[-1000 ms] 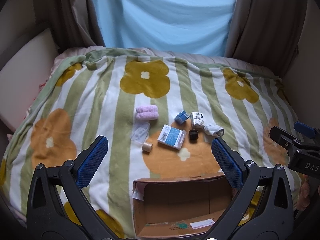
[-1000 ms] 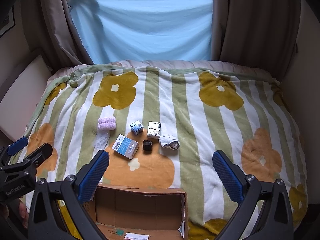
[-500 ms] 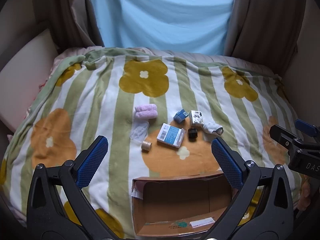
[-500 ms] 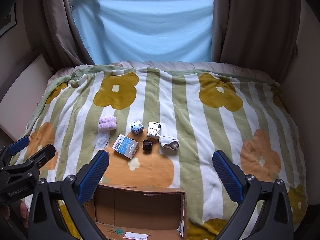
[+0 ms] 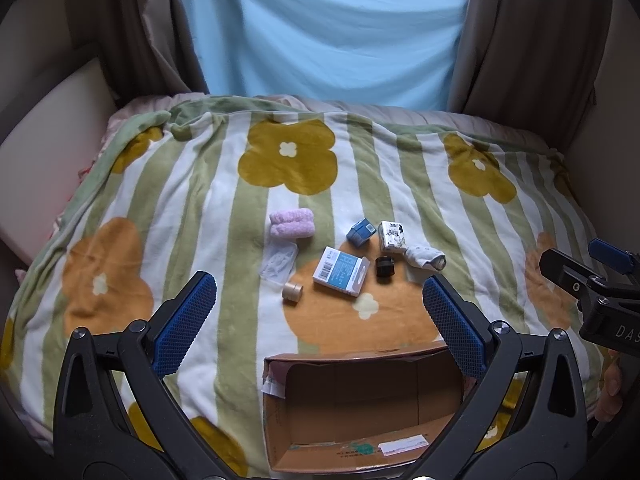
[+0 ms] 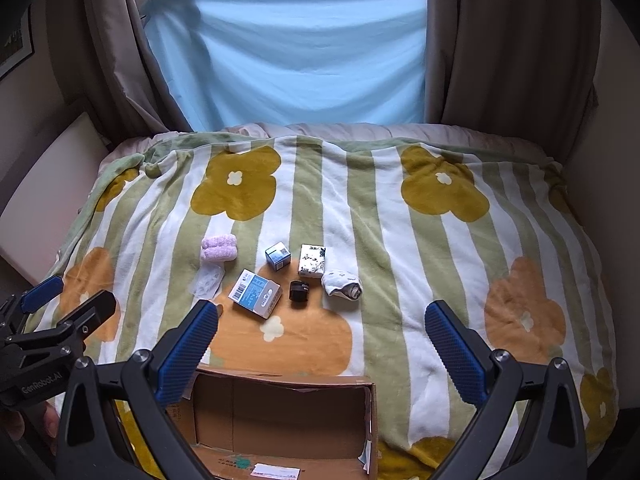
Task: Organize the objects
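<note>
Several small objects lie mid-bed on the flowered blanket: a pink rolled cloth point(image 5: 291, 222), a clear plastic packet point(image 5: 279, 261), a tape roll point(image 5: 292, 293), a blue-white flat box point(image 5: 340, 271), a small blue box point(image 5: 361, 232), a white patterned box point(image 5: 391, 236), a black cap point(image 5: 385, 267) and a white sock point(image 5: 425, 257). An open cardboard box point(image 5: 362, 404) stands at the near edge. My left gripper point(image 5: 320, 326) is open and empty above the box. My right gripper point(image 6: 324, 344) is open and empty, also held back over the box point(image 6: 280, 420).
The striped blanket point(image 6: 400, 240) covers the whole bed. A cream cushion point(image 5: 44, 152) lies at the left. Curtains and a blue sheet point(image 6: 296, 56) hang behind. The right gripper shows at the right edge in the left wrist view point(image 5: 596, 280).
Both views have shifted slightly; the objects sit a touch higher in the left view. Nothing was taken hold of or moved on the bed.
</note>
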The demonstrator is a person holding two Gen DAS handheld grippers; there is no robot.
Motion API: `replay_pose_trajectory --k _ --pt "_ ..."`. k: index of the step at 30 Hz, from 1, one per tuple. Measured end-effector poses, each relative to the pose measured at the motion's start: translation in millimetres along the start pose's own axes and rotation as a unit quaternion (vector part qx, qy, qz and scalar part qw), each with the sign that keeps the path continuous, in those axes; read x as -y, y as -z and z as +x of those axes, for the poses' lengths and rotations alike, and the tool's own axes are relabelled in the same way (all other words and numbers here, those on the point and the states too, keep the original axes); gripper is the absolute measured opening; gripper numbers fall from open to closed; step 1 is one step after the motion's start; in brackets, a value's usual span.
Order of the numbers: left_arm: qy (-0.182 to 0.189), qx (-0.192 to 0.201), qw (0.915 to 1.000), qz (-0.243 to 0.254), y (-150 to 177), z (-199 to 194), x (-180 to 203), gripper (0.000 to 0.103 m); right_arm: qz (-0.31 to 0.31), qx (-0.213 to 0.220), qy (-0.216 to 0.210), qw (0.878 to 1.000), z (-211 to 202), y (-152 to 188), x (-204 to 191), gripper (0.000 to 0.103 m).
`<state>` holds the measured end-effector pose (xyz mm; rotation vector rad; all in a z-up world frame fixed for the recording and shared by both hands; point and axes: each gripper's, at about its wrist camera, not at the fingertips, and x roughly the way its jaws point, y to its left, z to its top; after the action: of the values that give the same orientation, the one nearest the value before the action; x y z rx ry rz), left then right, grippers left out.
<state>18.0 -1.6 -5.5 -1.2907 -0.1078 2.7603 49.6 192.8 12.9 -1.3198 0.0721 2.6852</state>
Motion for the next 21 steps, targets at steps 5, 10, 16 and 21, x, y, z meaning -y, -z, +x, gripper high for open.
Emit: replay_pose_trajectory --k 5,10,16,21 --pt "0.002 -0.001 1.0 0.0 1.8 -1.2 1.2 0.103 -0.001 0.0 -0.002 1.0 -0.1 -0.3 -5.7 0.102" --pt "0.003 -0.003 1.0 0.0 1.3 -0.9 3.1 0.103 0.0 -0.001 -0.003 1.0 0.3 0.0 -7.9 0.102" --pt "0.005 -0.01 0.9999 -0.001 -1.2 2.9 4.7 0.103 0.0 -0.001 -0.003 1.0 0.5 1.1 -8.0 0.102" --pt "0.005 -0.02 0.9998 -0.008 -5.4 11.8 -1.9 0.103 0.0 -0.003 -0.004 1.0 1.4 1.9 -9.0 0.102"
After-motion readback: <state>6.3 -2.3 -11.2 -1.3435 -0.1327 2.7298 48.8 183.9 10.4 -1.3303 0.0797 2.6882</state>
